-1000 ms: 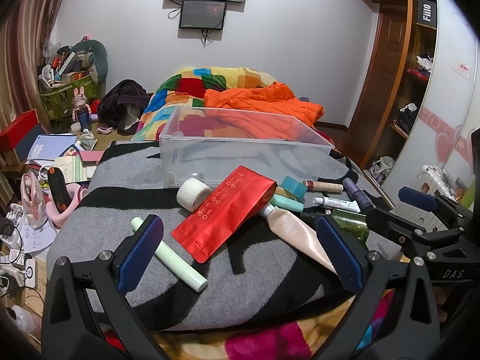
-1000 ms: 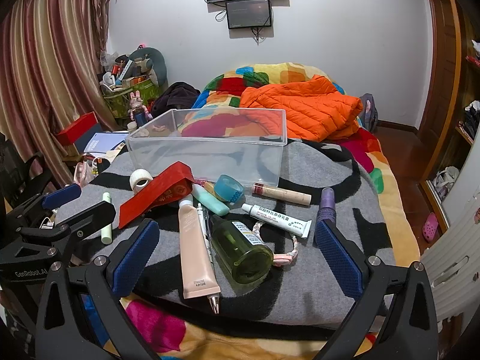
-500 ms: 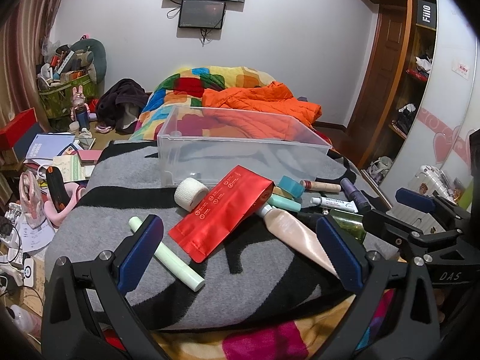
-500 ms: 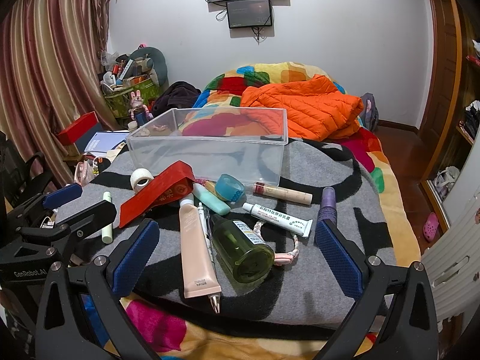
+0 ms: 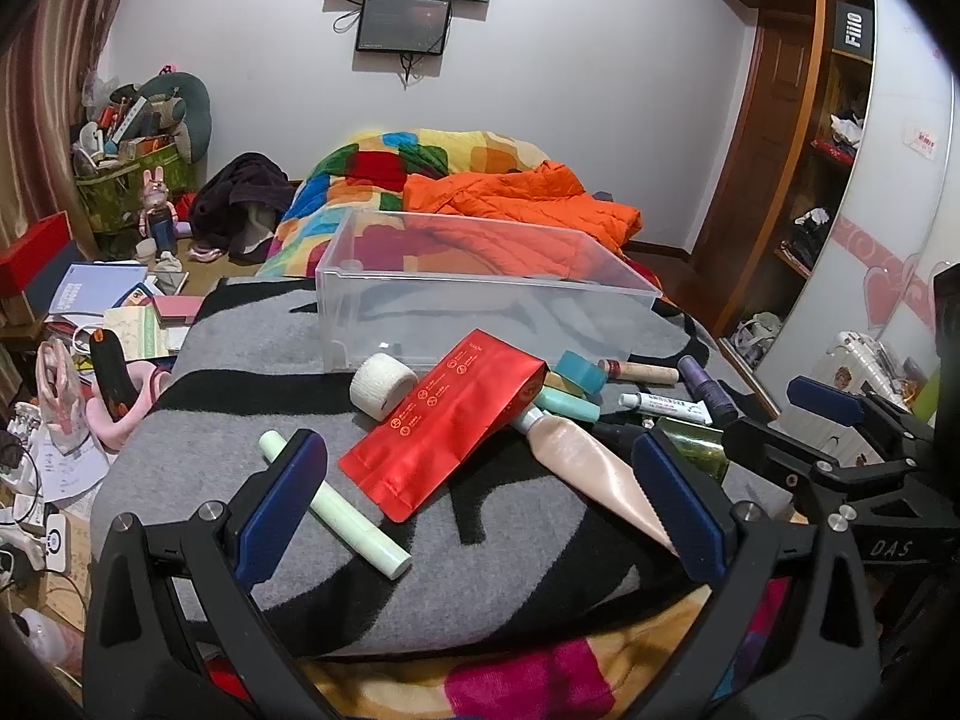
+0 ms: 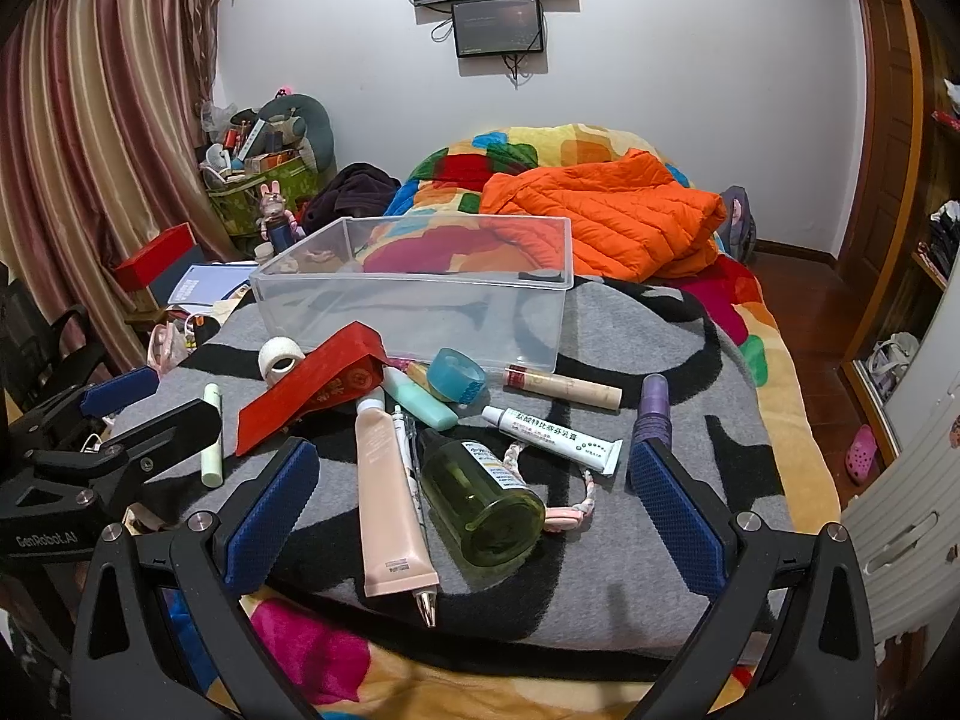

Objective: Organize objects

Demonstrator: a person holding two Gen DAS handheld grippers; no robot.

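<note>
A clear plastic bin stands empty on the grey-and-black blanket. In front of it lie a red foil pouch, a white tape roll, a pale green tube, a beige tube, a green bottle, a white ointment tube, a purple tube and a teal tape roll. My left gripper is open and empty, just short of the pouch. My right gripper is open and empty, with the bottle between its fingers.
An orange jacket and colourful quilt lie behind the bin. Books and clutter cover the floor at the left. A wardrobe stands at the right. The blanket's near edge drops off below the grippers.
Both views have barely shifted. The left gripper has crept slightly forward and left. Nothing was taken hold of or let go.
</note>
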